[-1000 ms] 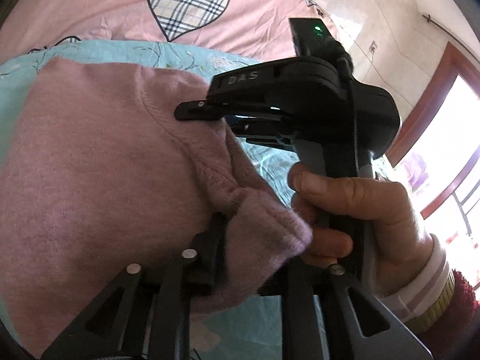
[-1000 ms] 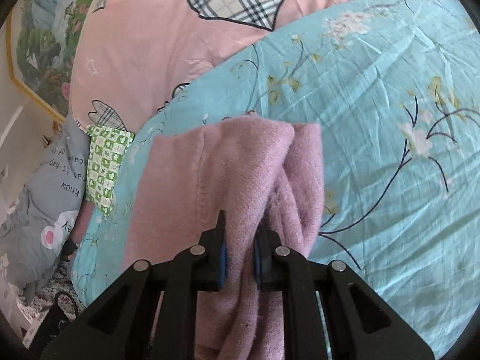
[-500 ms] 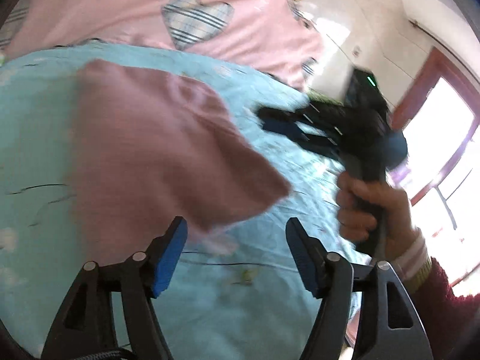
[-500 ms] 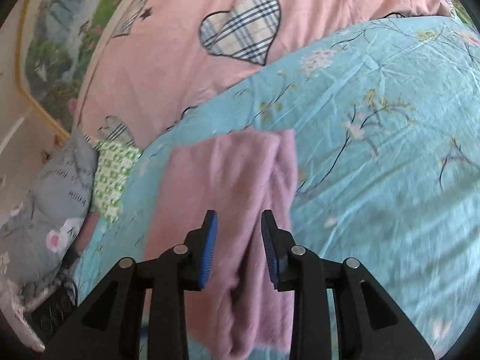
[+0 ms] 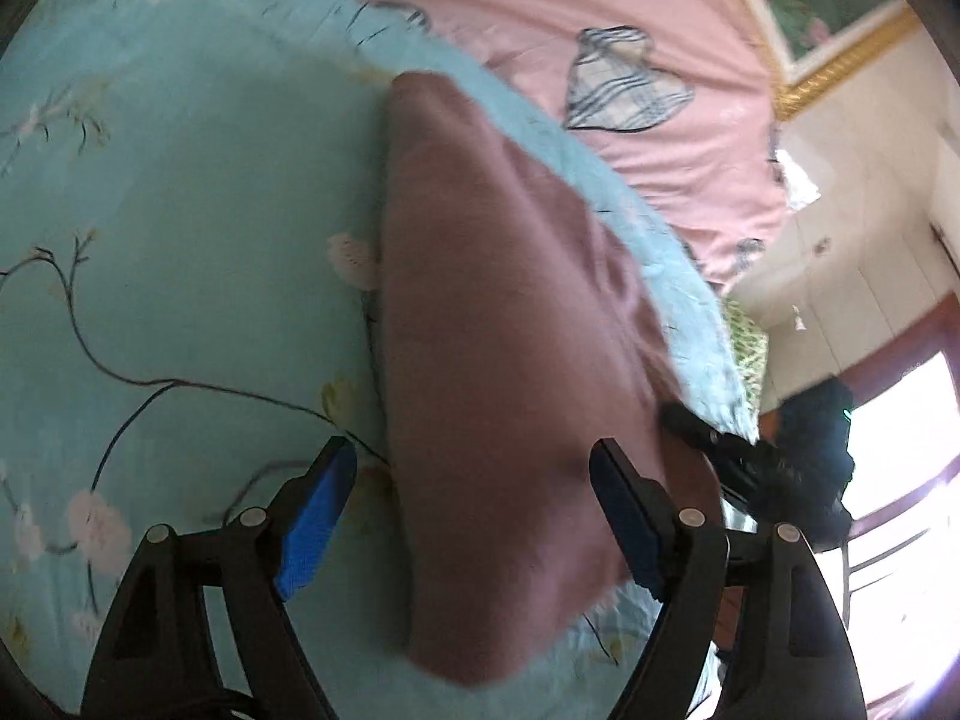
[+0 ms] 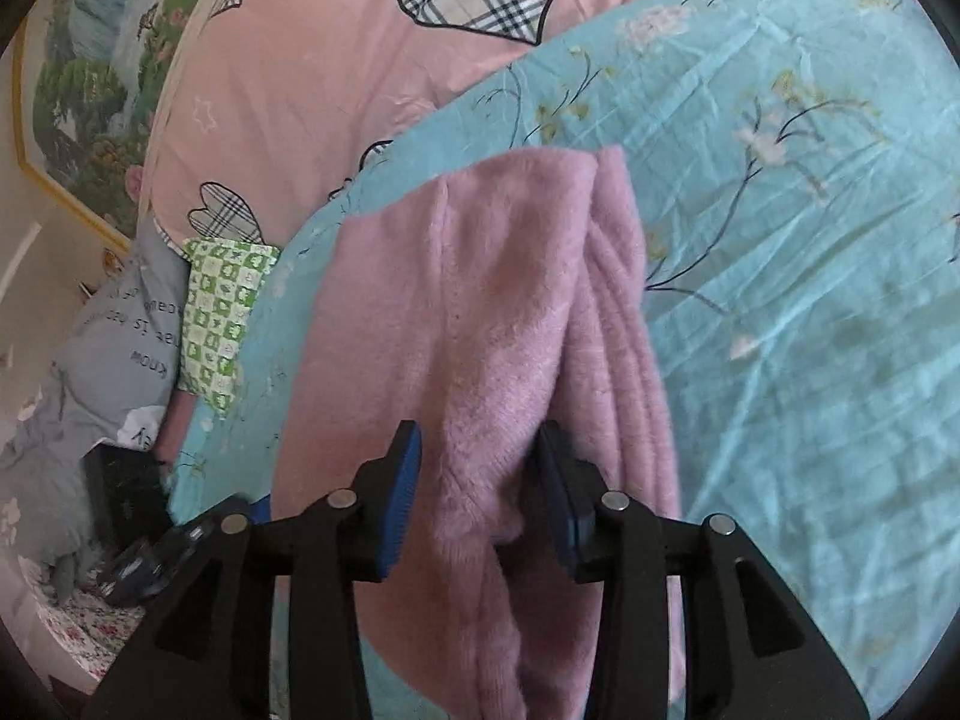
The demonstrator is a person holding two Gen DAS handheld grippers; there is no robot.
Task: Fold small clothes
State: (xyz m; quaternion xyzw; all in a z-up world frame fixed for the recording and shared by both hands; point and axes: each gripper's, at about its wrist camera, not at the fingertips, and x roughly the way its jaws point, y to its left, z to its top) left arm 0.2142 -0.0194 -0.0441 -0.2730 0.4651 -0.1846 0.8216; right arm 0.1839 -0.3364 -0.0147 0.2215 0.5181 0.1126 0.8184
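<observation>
A pink fleece sweater (image 6: 480, 312) lies folded into a long strip on the light blue flowered sheet (image 6: 810, 240). My right gripper (image 6: 477, 480) stands over its near end. Its jaws are closing on a raised fold of the sweater that bunches up between the blue pads (image 6: 402, 480). In the left wrist view the sweater (image 5: 510, 330) runs away from me, blurred. My left gripper (image 5: 474, 498) hovers above its near end, jaws wide and still opening, holding nothing. The right gripper (image 5: 720, 450) shows as a dark blur at the sweater's right edge.
A pink quilt with checked hearts (image 6: 336, 90) lies beyond the blue sheet. A green checked cloth (image 6: 222, 312) and a grey printed pillow (image 6: 108, 348) sit at the left. A framed landscape picture (image 6: 78, 90) hangs on the wall. A bright window (image 5: 900, 480) is at the right.
My left gripper let go of the sweater's edge, opened wide and swung round to the strip's end. My right gripper released its fold, pulled back, then came down over a fold again.
</observation>
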